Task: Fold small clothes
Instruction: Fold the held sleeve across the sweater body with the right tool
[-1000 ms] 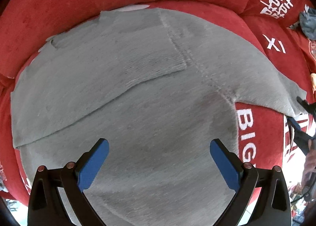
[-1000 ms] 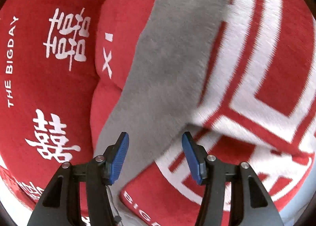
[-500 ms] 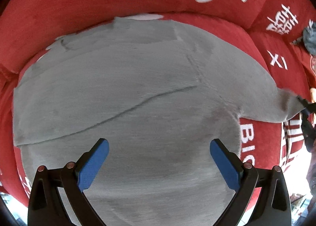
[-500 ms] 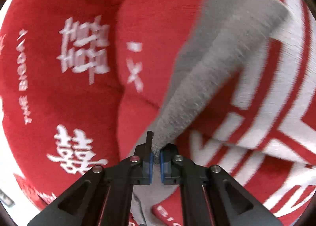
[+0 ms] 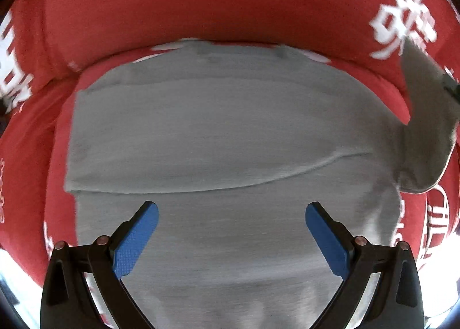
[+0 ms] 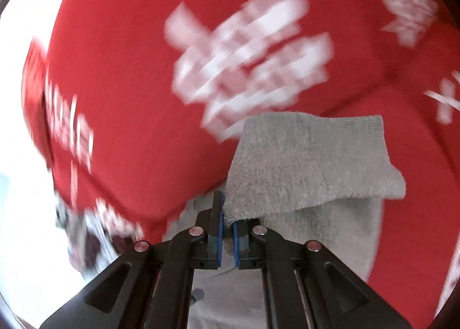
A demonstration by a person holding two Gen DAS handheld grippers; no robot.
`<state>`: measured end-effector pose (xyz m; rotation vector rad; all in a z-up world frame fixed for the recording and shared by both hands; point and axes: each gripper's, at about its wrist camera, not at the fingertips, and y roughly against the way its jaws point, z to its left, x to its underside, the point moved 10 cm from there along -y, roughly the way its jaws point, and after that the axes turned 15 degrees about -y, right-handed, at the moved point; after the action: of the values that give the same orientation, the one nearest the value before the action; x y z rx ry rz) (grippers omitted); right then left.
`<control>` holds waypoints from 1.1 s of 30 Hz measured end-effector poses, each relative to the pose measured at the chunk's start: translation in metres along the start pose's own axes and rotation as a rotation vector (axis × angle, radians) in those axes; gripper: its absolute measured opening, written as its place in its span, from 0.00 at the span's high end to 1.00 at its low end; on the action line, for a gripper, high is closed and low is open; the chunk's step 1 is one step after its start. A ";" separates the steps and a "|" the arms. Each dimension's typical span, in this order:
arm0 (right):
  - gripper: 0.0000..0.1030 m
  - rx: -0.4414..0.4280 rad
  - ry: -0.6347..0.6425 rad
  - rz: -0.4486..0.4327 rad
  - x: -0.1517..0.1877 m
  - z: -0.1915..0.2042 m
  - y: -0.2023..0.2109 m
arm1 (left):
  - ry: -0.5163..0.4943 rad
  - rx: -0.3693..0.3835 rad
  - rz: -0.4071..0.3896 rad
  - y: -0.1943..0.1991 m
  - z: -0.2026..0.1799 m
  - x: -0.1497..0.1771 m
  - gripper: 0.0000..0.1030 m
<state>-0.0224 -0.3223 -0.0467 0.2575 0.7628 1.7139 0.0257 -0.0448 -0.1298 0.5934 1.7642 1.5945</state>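
Lifted now, grey sweater's sleeve hides right tongs' tips

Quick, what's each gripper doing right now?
Left gripper: open, holding nothing, above the grey garment.
Right gripper: closed on the garment's sleeve.

Grey garment: soft knit cloth, matt, fuzzy nap; ribbed cuff on the sleeve. Red cover under it: plush velvety fabric, matt, short pile, white printed characters. Left hand-held gripper: matt black plastic arms, blue rubbery finger pads with fine dotted texture, shiny metal rivets. Right hand-held gripper: same black plastic, blue pads, metal pins.
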 end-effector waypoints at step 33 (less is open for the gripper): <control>0.65 0.268 -0.211 0.132 0.104 -0.031 -0.104 | 0.088 -0.012 0.026 0.017 0.093 0.058 0.01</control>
<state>0.0114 -0.2258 -0.1565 0.6755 0.8319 1.6724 0.0540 0.0626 -0.1254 0.5500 1.8168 1.6709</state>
